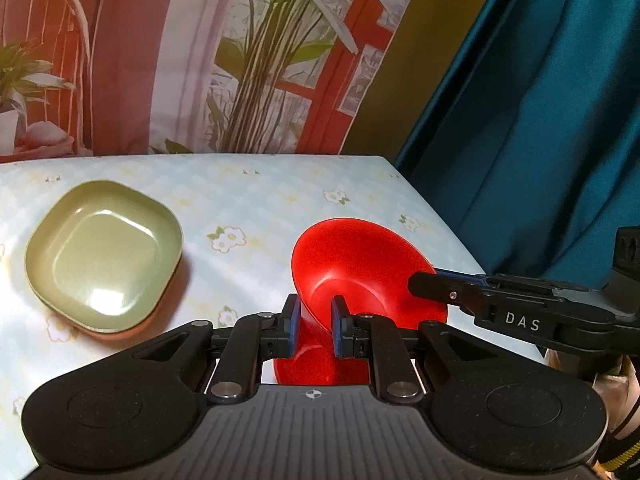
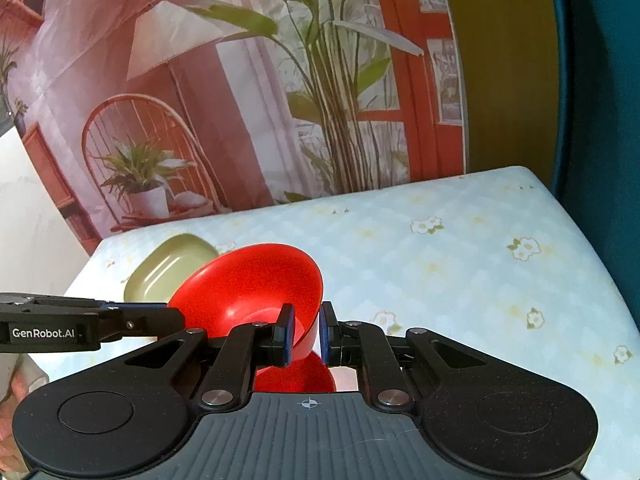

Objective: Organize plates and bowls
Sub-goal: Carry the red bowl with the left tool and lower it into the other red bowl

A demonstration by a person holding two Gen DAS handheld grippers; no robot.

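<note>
The red bowl (image 1: 360, 268) sits low centre in the left wrist view, tilted, its rim pinched in the left gripper (image 1: 316, 326); a second red piece (image 1: 308, 372), unclear, lies beneath. The green dish (image 1: 104, 256) rests at left on the table (image 1: 260, 192).

In the right wrist view, the right gripper (image 2: 307, 334) also clamps the bowl's rim, bottom centre. Both are carrying it; next probably nesting it in the dish.

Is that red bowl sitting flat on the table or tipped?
Tipped. The red bowl is held off the table with both grippers pinching its rim, its opening leaning sideways, not straight up.
</note>
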